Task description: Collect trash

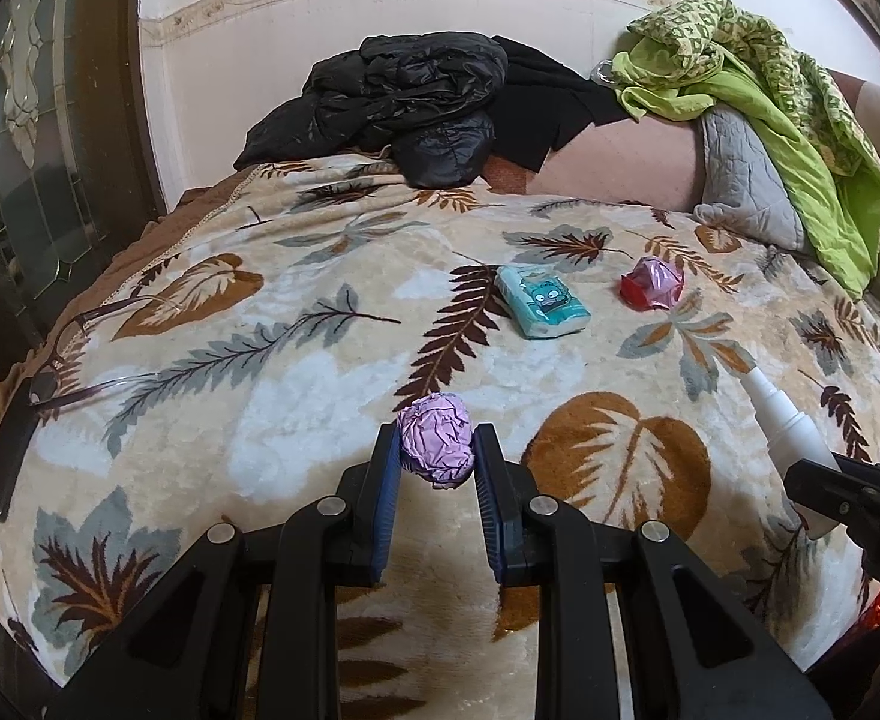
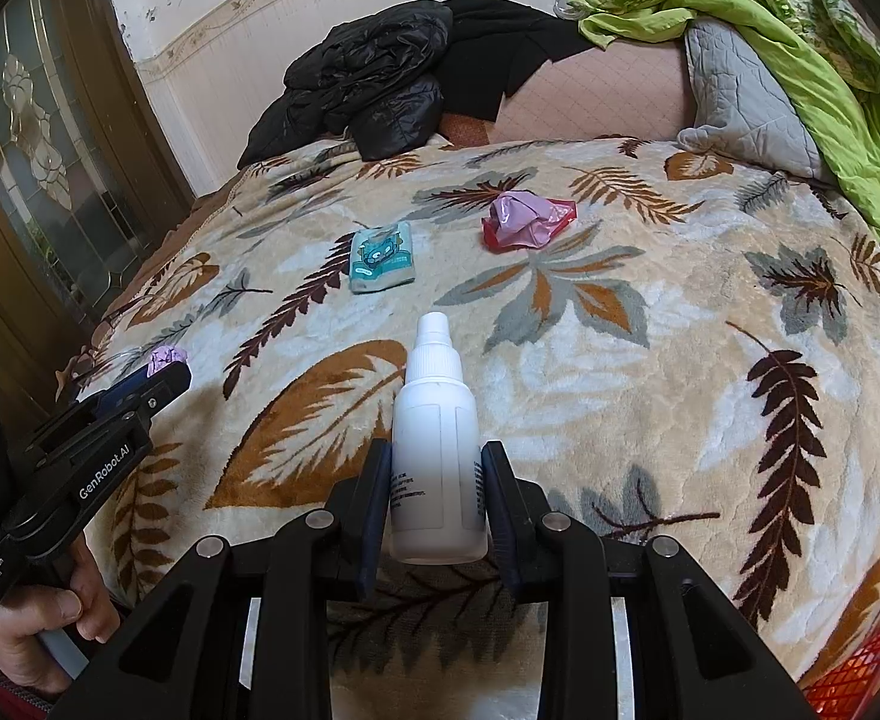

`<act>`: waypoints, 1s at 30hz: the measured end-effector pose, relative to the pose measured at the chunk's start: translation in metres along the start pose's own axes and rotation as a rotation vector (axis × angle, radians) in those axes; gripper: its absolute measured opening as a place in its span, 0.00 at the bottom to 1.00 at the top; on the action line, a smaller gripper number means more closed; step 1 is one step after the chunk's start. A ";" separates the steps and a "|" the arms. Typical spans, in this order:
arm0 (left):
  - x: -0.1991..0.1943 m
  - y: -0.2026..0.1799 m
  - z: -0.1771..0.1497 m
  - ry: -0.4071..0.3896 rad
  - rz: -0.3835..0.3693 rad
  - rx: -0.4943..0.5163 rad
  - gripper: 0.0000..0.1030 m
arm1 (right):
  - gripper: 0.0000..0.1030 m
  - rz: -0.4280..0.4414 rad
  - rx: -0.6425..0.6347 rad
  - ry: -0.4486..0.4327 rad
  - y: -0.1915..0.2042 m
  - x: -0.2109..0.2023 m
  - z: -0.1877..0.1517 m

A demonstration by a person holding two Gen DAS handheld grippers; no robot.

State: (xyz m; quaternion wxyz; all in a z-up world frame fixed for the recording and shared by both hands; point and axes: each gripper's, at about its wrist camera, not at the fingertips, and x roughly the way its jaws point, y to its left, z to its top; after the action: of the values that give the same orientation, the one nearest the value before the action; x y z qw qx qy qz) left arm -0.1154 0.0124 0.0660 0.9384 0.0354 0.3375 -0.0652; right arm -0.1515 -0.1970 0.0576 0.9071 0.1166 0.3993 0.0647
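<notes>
A crumpled lilac paper ball (image 1: 438, 443) sits low in the centre of the left wrist view, pinched between the blue pads of the left gripper (image 1: 437, 450), whose jaws are drawn in against its two sides over the leaf-patterned blanket (image 1: 296, 276). In the right wrist view a small white bottle (image 2: 437, 450) with a ribbed cap stands in the lower centre, its cap pointing up the frame, clamped at its body by the right gripper (image 2: 437, 480), whose jaws press on both of its flanks. That same view shows the left gripper at the lower left edge, angled down toward the blanket, with a person's hand (image 2: 38, 624) wrapped around its handle below it and a red sleeve at the corner. Both tools tilt downward over the near part of the bed. Further up the blanket lie a teal tissue packet (image 1: 541, 301) near the middle of the frame and a pink-and-red crumpled wrapper (image 1: 652, 282) to its right, the two well apart from each other and from both grippers. Wide bare blanket lies between the held items and those two pieces. A pair of glasses (image 1: 74, 354) rests at the left edge of the bed. Along the top of the frame a black jacket (image 1: 404, 102), a grey quilted pillow (image 1: 739, 180) and green cloth (image 1: 757, 78) are heaped against the wall. An orange mesh basket (image 2: 859, 672) shows at the lower right corner.
</notes>
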 end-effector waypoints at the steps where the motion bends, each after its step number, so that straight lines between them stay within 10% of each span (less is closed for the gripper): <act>1: 0.000 0.000 0.000 0.000 0.001 0.000 0.22 | 0.32 0.000 0.000 0.000 0.000 0.000 0.000; 30: -0.001 0.012 0.003 -0.018 0.039 -0.011 0.22 | 0.32 -0.001 -0.001 0.000 0.000 0.000 -0.001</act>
State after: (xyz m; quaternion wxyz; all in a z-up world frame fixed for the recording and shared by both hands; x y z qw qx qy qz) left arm -0.1127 0.0240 0.0689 0.9427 0.0362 0.3286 -0.0450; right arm -0.1519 -0.1967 0.0573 0.9072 0.1159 0.3992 0.0644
